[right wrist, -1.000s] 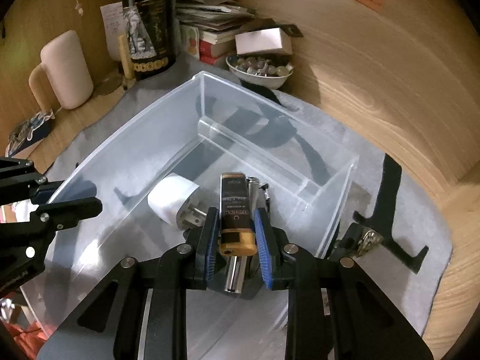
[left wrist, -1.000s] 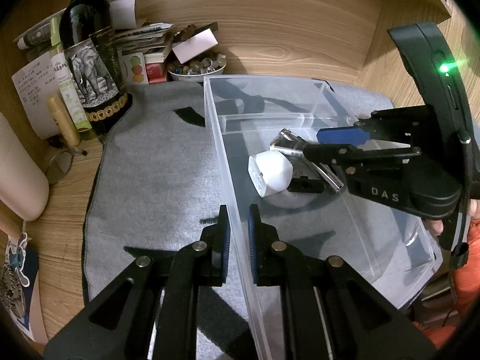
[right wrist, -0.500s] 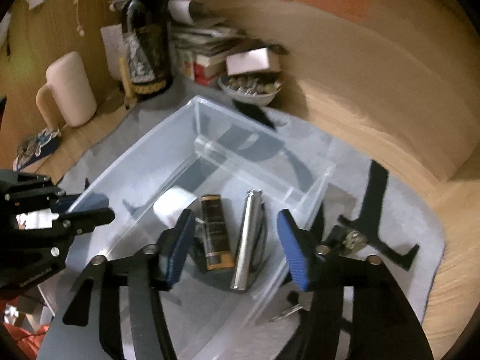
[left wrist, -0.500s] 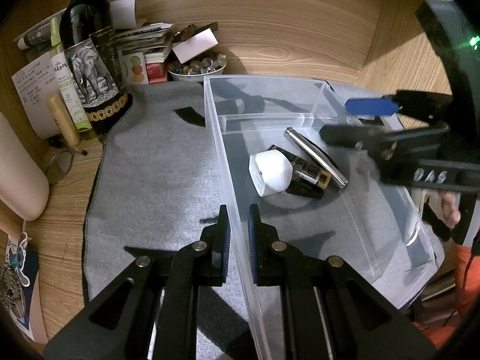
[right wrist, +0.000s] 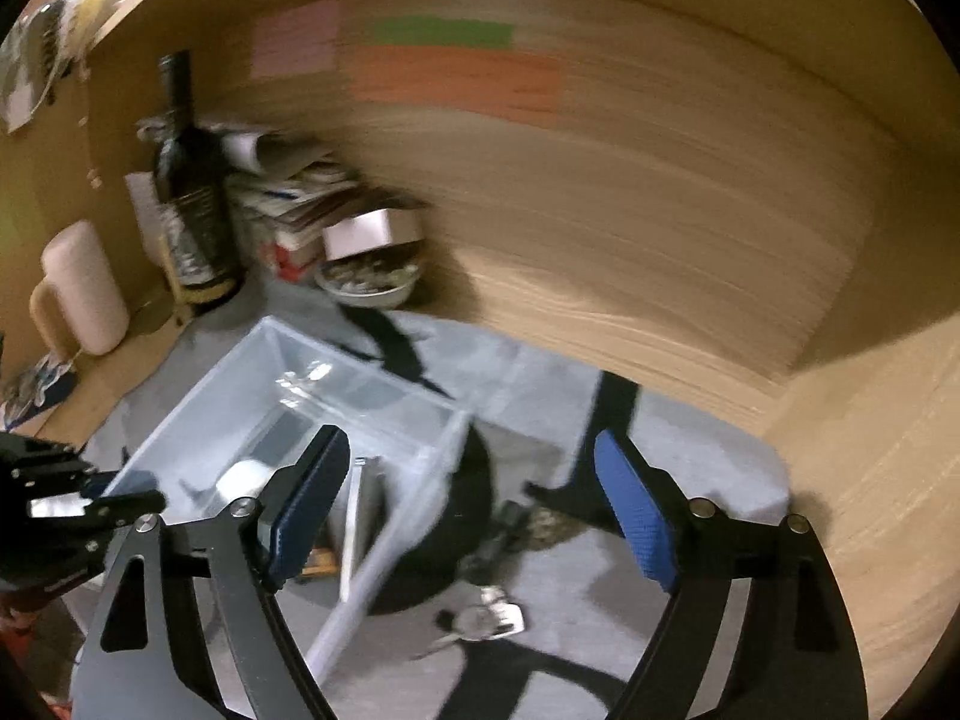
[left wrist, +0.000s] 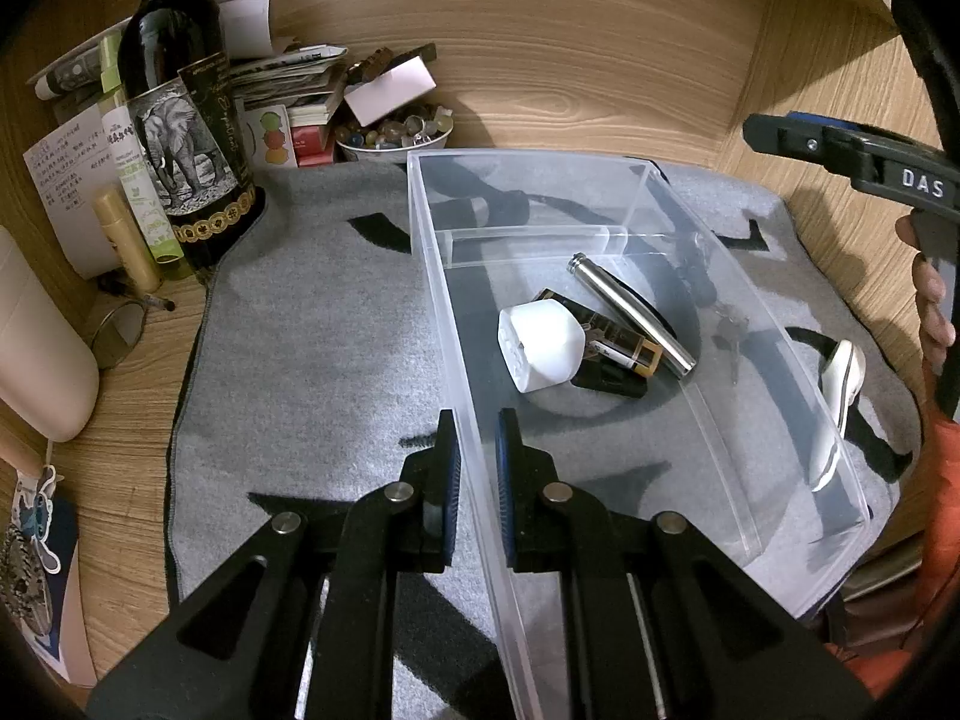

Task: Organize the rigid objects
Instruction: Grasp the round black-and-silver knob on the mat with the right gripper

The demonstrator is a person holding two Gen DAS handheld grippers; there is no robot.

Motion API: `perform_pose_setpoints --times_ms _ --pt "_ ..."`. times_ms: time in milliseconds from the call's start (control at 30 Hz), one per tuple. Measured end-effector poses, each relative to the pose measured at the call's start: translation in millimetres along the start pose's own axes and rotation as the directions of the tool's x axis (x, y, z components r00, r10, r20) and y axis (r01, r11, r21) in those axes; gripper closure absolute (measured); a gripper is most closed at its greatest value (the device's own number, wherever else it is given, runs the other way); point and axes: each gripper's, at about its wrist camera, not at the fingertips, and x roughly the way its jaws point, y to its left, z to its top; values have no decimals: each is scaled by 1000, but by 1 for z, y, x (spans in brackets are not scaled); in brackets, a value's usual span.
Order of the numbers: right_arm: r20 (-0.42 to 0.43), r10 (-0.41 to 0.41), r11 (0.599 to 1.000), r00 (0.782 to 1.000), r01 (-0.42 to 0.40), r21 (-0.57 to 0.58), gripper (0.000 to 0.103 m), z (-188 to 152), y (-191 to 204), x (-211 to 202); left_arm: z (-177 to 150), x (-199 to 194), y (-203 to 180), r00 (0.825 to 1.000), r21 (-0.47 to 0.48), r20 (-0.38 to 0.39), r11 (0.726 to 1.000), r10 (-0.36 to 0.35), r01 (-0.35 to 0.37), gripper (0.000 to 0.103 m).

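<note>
A clear plastic bin (left wrist: 438, 276) stands on a grey mat (left wrist: 312, 348). In it lie a white plug adapter (left wrist: 540, 339), a black-and-gold lighter (left wrist: 618, 342) and a silver metal tube (left wrist: 630, 312). My left gripper (left wrist: 477, 462) is shut on the bin's near left wall. My right gripper (right wrist: 474, 504) is open and empty, raised above the mat to the right of the bin (right wrist: 288, 396); its body shows in the left wrist view (left wrist: 864, 162). Keys (right wrist: 486, 618) lie on the mat (right wrist: 690, 468) below it.
A wine bottle (left wrist: 186, 138), papers and books, a bowl of beads (left wrist: 390, 132) and a beige mug (left wrist: 36, 354) crowd the back left. A white object (left wrist: 840, 390) lies on the mat right of the bin. Wooden walls close the back and right.
My right gripper let go of the lighter into the bin, opened wide, and rose up and to the right, out of the bin. My left gripper has kept its hold on the bin wall.
</note>
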Motion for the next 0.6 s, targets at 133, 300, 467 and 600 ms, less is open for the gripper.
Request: perform_pose_setpoints --times_ms 133,300,467,600 --pt "-30 -39 998 999 40 39 21 -7 -20 12 0 0 0 1000 2 0 1000 1 -1 93" --pt "-107 -57 993 993 68 96 22 -20 -44 41 0 0 0 1000 0 -1 1000 0 0 93" --pt "-181 -23 988 983 50 145 31 -31 -56 63 -1 -1 1 1000 -2 -3 1000 -1 1 93" --pt "-242 -16 988 970 53 145 40 -38 -58 83 -1 -1 1 1000 -1 -3 1000 -2 2 93"
